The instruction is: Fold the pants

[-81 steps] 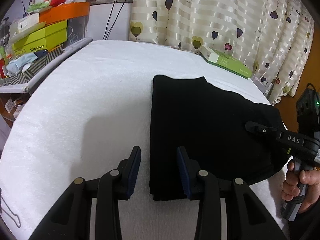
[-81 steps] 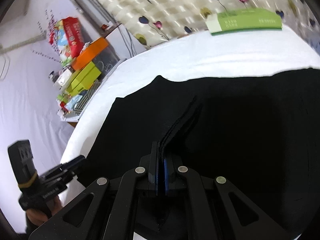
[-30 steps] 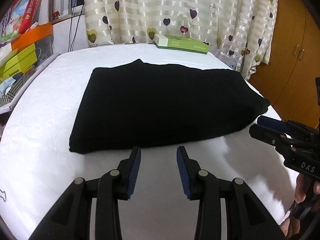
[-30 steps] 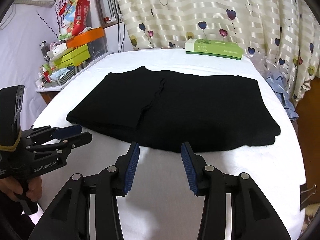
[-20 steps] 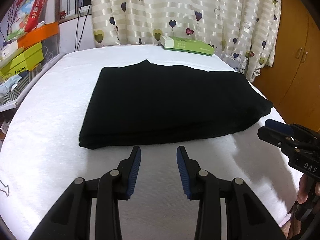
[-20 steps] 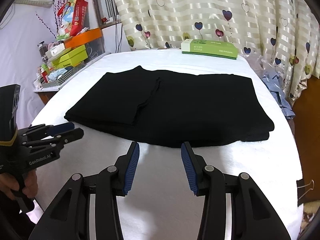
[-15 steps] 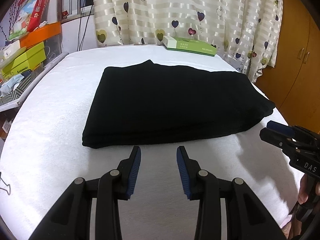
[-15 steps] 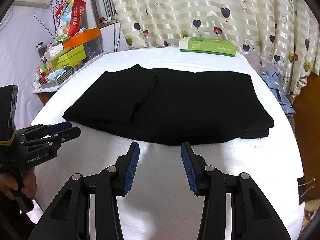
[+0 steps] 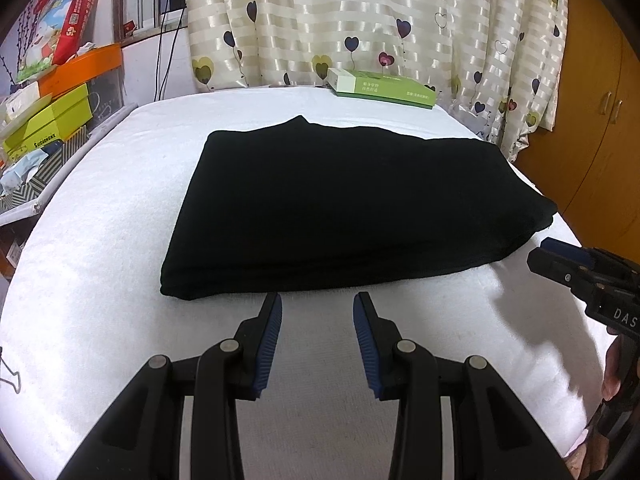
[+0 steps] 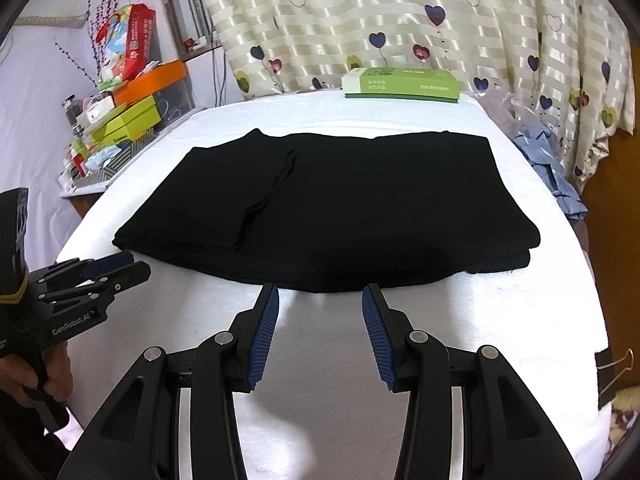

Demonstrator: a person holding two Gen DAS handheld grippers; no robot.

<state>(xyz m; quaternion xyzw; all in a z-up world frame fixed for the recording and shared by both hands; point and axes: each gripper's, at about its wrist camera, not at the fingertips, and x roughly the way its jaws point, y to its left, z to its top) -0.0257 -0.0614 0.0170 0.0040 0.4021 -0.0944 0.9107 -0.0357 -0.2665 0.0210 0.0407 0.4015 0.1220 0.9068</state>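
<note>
Bright, even indoor light fills both views. The white table cover (image 9: pixel 100 240) glares almost to blank, its weave lost near the middle. The black pants (image 9: pixel 340 208) swallow detail; only in the right wrist view does a fold edge (image 10: pixel 272 188) show faintly. Satin stripes on the curtain (image 10: pixel 360 20) catch a sheen. Soft grey shadows fall on the cover beside the right gripper (image 9: pixel 552 252) and under the near fingers (image 10: pixel 264 328). Focus is sharp throughout, no motion blur. Fisheye bending curves the table edges, and dark vignette eats every corner.
</note>
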